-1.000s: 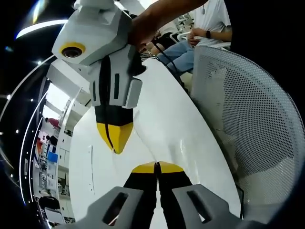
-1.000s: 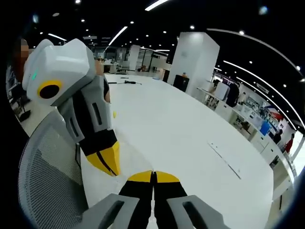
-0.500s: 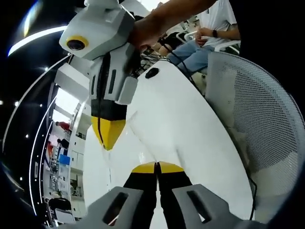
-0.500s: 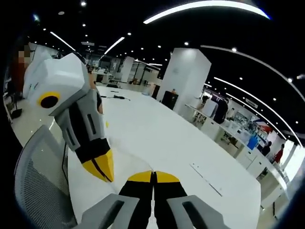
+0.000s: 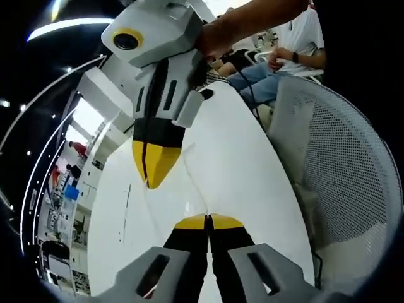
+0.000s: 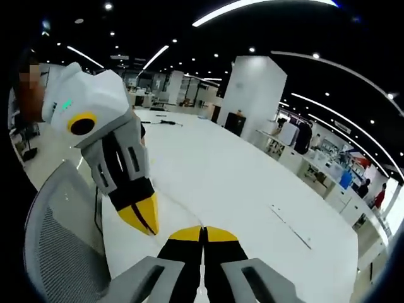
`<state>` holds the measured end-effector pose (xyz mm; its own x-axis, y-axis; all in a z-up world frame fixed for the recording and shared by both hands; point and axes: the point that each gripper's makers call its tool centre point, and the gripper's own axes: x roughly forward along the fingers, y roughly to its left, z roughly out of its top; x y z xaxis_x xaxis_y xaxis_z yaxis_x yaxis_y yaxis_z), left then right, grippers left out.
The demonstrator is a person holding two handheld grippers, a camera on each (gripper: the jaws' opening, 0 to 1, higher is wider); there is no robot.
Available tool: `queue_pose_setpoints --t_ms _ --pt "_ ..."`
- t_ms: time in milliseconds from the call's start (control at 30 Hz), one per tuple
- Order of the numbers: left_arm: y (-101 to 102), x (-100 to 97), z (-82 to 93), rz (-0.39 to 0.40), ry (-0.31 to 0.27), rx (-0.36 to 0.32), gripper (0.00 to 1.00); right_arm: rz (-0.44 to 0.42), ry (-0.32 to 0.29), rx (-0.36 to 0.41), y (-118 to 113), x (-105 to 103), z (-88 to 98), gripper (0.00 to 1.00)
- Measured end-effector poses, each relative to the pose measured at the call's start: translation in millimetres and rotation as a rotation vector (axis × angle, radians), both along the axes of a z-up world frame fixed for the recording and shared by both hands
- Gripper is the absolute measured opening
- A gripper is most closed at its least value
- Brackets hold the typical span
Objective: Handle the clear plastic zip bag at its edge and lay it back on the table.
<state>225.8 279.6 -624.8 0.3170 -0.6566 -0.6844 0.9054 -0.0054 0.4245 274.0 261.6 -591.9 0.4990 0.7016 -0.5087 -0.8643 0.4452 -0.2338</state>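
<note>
The clear zip bag [image 5: 189, 189] is barely visible: a faint see-through film with a crease line, stretched between the two gripper tips above the white table [image 5: 246, 158]. My left gripper [image 5: 207, 216] is shut, with the film's edge running into its yellow tips. My right gripper [image 5: 150, 182] hangs tip-down just beyond, also shut on the film, held by a hand [image 5: 230, 28]. In the right gripper view, the right gripper [image 6: 202, 228] is shut at the bottom, the left gripper [image 6: 150, 228] points down beside it, and the bag [image 6: 180, 213] spans the short gap over the table [image 6: 240, 183].
A grey mesh office chair [image 5: 341, 170] [image 6: 57, 246] stands against the table's near edge. A seated person [image 5: 278, 63] is at the far end, near a dark object [image 5: 205, 93] on the table. More small dark items [image 6: 165, 122] and a white pillar [image 6: 255, 95] lie beyond.
Both views have swung a little with the hands. The two grippers stay shut and close together, with the film still between them; the right gripper sits slightly further right in the left gripper view.
</note>
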Motion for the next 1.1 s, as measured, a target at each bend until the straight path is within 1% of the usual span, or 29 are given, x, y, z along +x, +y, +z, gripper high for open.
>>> queue_pose_setpoints --t_ms 33,133,167,200,300,400,533,567,600,700,867,900,967,1067,1100 --pt "0 -0.8 -1.7 -0.005 0.002 -0.001 0.0 0.0 0.004 -0.003 0 -1 -1.9 0.0" --pt "1 -5.6 -7.2 -0.003 0.042 0.008 0.0 -0.007 0.01 -0.015 -2 0 -4.8 0.0" --pt "1 -7.5 -9.0 -0.004 0.059 0.009 0.0 -0.014 0.006 -0.019 -3 1 -5.5 0.0" --pt "2 -9.8 -12.2 -0.005 0.08 0.017 0.0 -0.024 -0.012 -0.027 -5 5 -4.9 0.0" --pt "3 -14.0 -17.8 -0.009 0.11 0.032 0.0 -0.038 -0.021 -0.019 -8 7 0.0 0.0" --pt "2 -17.3 -18.9 -0.002 0.146 0.019 0.0 -0.046 -0.031 -0.024 -10 10 0.0 0.0" --pt "2 -18.4 -18.1 0.003 0.156 0.017 0.0 -0.057 -0.044 -0.036 -14 11 -0.7 0.0" --pt "2 -20.5 -18.3 0.003 0.17 0.016 0.0 -0.06 -0.057 -0.032 -14 12 0.6 0.0" --pt "2 -21.7 -18.5 0.006 0.18 0.013 0.0 -0.061 -0.054 -0.031 -13 12 0.3 0.0" --pt "4 -22.4 -19.5 0.012 0.178 0.018 0.0 -0.064 -0.069 -0.029 -12 11 0.2 0.0" --pt "12 -20.0 -20.8 0.035 0.167 0.017 0.0 -0.056 -0.072 -0.023 -7 9 -1.0 0.0" --pt "14 -18.9 -20.6 0.042 0.161 0.013 0.0 -0.053 -0.069 -0.021 -6 9 -1.7 0.0" --pt "15 -18.4 -20.9 0.052 0.168 0.003 0.0 -0.033 -0.069 -0.021 -3 8 -3.5 0.0" --pt "18 -14.4 -20.7 0.072 0.152 -0.011 0.0 -0.008 -0.059 -0.029 0 3 -6.8 0.0" --pt "17 -13.9 -18.7 0.08 0.157 -0.032 0.0 -0.004 -0.059 -0.032 1 2 -8.5 0.0"
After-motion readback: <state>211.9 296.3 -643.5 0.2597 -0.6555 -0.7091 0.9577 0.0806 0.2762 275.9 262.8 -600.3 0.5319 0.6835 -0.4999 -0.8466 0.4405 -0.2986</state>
